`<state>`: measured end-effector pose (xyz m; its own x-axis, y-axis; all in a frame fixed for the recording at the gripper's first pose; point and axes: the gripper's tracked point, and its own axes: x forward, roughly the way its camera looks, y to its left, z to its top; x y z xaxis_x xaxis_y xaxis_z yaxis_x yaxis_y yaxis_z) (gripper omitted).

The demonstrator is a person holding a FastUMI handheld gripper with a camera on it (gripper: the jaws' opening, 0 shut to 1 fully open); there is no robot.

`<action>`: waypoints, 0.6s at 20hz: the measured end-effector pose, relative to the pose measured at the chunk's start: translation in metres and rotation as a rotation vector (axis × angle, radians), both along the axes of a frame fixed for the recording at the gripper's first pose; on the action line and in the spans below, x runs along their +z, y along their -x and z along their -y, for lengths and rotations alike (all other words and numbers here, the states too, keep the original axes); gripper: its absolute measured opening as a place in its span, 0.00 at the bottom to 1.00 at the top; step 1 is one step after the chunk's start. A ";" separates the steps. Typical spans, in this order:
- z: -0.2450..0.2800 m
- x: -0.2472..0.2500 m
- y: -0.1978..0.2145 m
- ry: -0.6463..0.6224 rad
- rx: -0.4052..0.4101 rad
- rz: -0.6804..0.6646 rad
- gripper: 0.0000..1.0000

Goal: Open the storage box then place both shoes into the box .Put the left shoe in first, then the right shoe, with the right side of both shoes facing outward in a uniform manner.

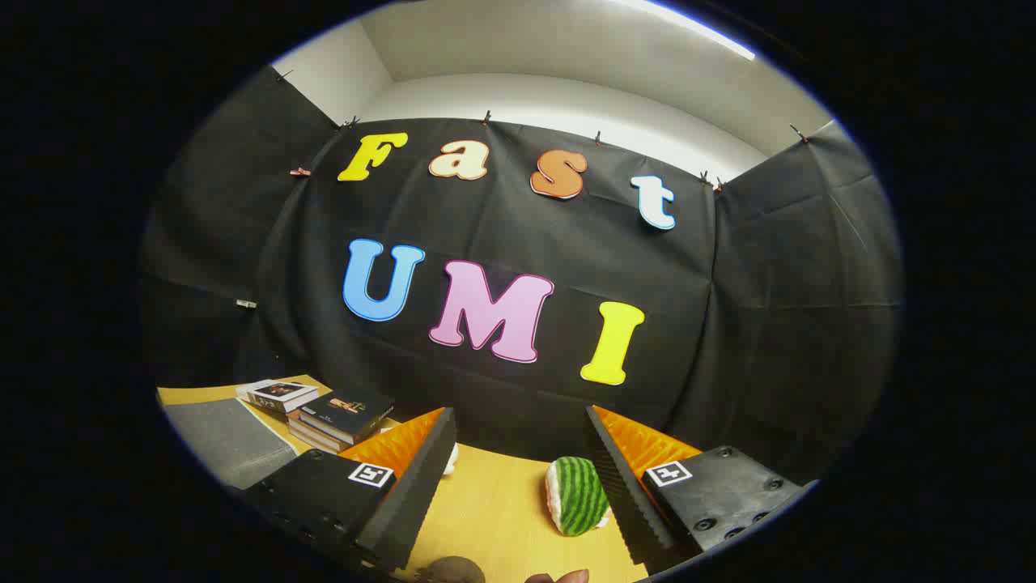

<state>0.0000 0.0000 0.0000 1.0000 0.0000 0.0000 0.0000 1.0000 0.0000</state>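
We've got the gripper [518, 461] hanging wide open over the wooden table [494, 510], nothing between its fingers. A green-striped shoe [576, 495], we think, sits just inside the right finger [619, 478]. Stacked books [324, 409] lie beyond the left finger.

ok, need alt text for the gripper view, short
The gripper is open above a wooden table, nothing between its fingers. A green-striped watermelon-patterned item lies by the right finger; stacked books sit beyond the left finger before a black cloth wall.
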 end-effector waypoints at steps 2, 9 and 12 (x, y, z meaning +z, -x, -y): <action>-0.004 0.002 -0.002 -0.003 0.002 0.002 0.97; -0.021 -0.008 -0.006 0.011 0.042 -0.027 0.97; -0.026 -0.002 -0.008 0.005 0.053 -0.001 0.97</action>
<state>0.0075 0.0262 -0.0022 0.9986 0.0530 -0.0012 -0.0530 0.9986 -0.0049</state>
